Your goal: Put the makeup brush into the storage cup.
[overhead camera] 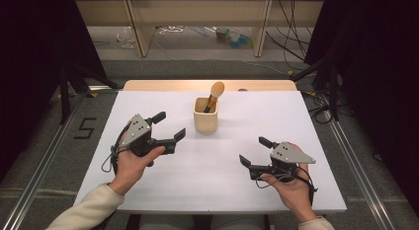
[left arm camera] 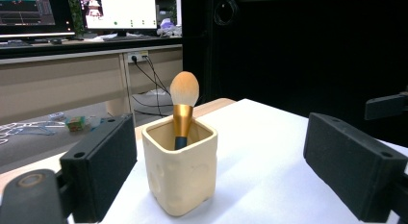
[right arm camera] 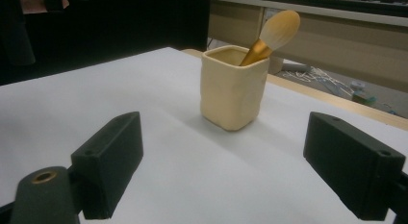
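While both grippers [overhead camera: 169,125] [overhead camera: 252,150] gape w/ nothing held, fluffy gold-ferruled brush [overhead camera: 215,94] leans in squarish cream cup [overhead camera: 205,119].

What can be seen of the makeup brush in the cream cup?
The makeup brush stands handle-down in the cream cup, bristle end up and leaning against the rim. Its rounded head is pale peach bristles, fluffy and clean-looking, above a shiny gold metal-like ferrule; the short stretch of handle below looks dark, and the rest is hidden inside the cup. The head and ferrule rise clear of the rim. Neither gripper touches it; what shows of it touches only the cup.
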`<state>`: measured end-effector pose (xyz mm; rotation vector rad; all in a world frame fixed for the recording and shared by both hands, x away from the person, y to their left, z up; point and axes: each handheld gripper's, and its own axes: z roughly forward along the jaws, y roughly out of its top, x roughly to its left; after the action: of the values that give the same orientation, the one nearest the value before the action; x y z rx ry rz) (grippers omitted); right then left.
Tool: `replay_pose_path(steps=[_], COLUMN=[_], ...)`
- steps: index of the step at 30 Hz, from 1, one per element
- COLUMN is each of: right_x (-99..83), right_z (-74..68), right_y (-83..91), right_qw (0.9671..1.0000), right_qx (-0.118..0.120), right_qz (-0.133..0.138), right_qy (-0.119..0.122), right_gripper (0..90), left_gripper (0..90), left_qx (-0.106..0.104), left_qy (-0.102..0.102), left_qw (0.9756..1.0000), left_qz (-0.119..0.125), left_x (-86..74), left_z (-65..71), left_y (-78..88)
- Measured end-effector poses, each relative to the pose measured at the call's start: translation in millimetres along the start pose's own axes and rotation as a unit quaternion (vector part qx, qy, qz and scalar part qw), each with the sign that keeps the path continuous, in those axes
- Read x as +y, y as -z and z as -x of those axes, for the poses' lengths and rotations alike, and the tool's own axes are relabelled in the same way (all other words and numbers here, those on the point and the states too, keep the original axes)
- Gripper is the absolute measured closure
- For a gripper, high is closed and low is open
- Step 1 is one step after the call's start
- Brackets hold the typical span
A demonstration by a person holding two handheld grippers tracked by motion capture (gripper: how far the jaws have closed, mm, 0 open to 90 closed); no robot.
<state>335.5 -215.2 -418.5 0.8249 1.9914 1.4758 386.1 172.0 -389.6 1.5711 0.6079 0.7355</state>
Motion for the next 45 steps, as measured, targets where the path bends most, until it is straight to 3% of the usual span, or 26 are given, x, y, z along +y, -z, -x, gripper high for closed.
replay_pose_path(steps=[1, 2, 4, 6, 7, 8, 10, 12, 16, 34, 45], right_x=[-0.1, -0.1, 0.1, 0.0, -0.2, -0.4, -0.3, 0.1, 0.0, 0.5, 0.7], right_z=[-0.1, -0.1, -0.1, -0.2, -0.1, 0.0, -0.1, -0.2, -0.3, -0.4, 0.6], right_y=[-0.3, -0.3, 0.1, 0.1, -0.4, -0.6, -0.5, 0.1, 0.0, 1.9, 6.4], right_qw=[1.0000, 1.0000, 1.0000, 1.0000, 1.0000, 1.0000, 1.0000, 1.0000, 1.0000, 1.0000, 0.9999], right_qx=[-0.001, -0.001, 0.000, 0.000, -0.001, 0.000, -0.001, 0.000, 0.000, -0.003, -0.007], right_qz=[0.001, 0.001, 0.001, 0.000, 0.001, 0.002, 0.001, 0.000, 0.000, 0.008, 0.015], right_qy=[0.000, 0.000, 0.000, 0.000, -0.001, 0.000, 0.000, 0.000, 0.000, 0.000, 0.002], right_gripper=[14.7, 14.7, 14.7, 14.7, 14.7, 14.7, 14.7, 14.7, 14.7, 14.7, 14.5], left_gripper=[10.9, 10.9, 11.0, 11.0, 11.1, 11.1, 11.2, 11.3, 11.2, 11.9, 12.9], left_qx=[0.000, -0.004, -0.020, -0.019, -0.016, 0.000, 0.000, -0.012, -0.014, -0.003, -0.011], left_qy=[0.000, -0.021, -0.024, -0.024, -0.016, 0.006, 0.002, -0.017, -0.020, 0.001, -0.010], left_qw=[1.0000, 0.9998, 0.9995, 0.9995, 0.9997, 0.9999, 1.0000, 0.9998, 0.9997, 0.9998, 0.9998], left_qz=[0.000, -0.001, 0.007, 0.008, 0.011, 0.010, 0.007, 0.003, 0.000, 0.018, 0.013], left_x=[0.0, 0.8, 0.8, 0.6, -1.1, -2.7, -3.6, -6.1, -8.7, -20.4, -27.1], left_z=[0.0, -3.4, -7.6, -8.8, -9.2, -6.2, -6.7, -8.8, -9.1, -30.4, -30.2], left_y=[0.0, 2.5, 8.0, 10.0, 14.0, 16.8, 18.7, 22.7, 29.0, 64.2, 73.8])
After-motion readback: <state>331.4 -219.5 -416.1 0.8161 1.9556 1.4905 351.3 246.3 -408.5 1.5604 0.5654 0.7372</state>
